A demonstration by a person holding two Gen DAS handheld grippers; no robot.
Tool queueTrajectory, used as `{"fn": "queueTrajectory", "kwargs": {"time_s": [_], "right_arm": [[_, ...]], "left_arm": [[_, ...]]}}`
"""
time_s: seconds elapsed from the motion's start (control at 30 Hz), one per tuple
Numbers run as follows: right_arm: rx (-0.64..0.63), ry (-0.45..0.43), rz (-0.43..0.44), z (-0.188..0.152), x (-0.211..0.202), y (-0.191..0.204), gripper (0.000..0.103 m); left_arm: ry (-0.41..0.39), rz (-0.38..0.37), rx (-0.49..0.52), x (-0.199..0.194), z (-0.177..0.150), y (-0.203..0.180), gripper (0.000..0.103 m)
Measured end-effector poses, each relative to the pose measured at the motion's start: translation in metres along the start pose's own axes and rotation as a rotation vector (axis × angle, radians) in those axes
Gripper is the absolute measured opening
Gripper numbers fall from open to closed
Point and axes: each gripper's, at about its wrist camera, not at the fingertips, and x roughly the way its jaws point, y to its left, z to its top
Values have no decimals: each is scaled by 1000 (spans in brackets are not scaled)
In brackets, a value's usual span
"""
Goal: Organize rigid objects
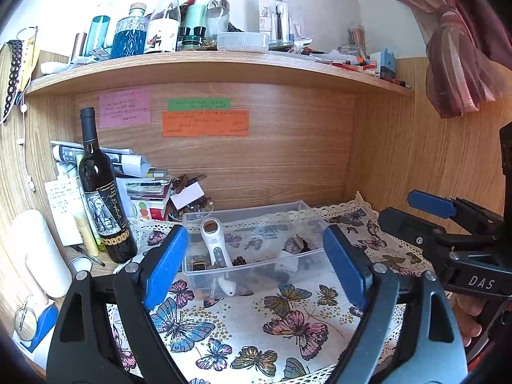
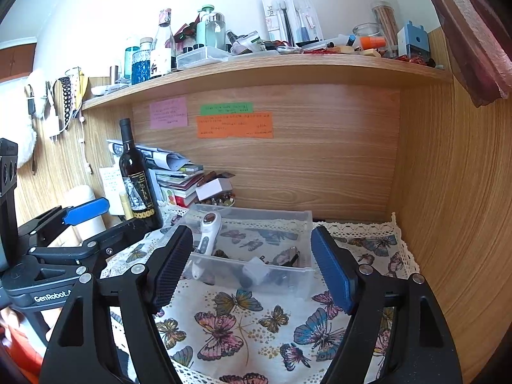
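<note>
Left wrist view: we see our left tool (image 1: 256,262) spread wide and empty above the butterfly cloth (image 1: 256,329) covering the surface. Our right tool (image 2: 252,265) gapes wide too, holding nothing. Beyond both, mid-surface, sits the clear bin (image 1: 256,220) with a white handheld device (image 1: 215,246) leaning inside among small items. A wine bottle (image 1: 102,192) stands at the far left corner.
</note>
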Motion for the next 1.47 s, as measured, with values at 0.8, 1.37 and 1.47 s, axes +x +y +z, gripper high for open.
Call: {"fn": "queueTrajectory", "kwargs": {"time_s": [0.8, 1.37, 1.47], "right_arm": [[11, 5, 1, -2, 1, 2, 85], [14, 21, 3, -3, 4, 2, 86], [16, 22, 1, -3, 5, 1, 86]], "left_arm": [[-12, 26, -28, 0, -1, 3, 96], [5, -12, -28, 5, -2, 5, 96], [13, -19, -31, 6, -2, 6, 96]]}}
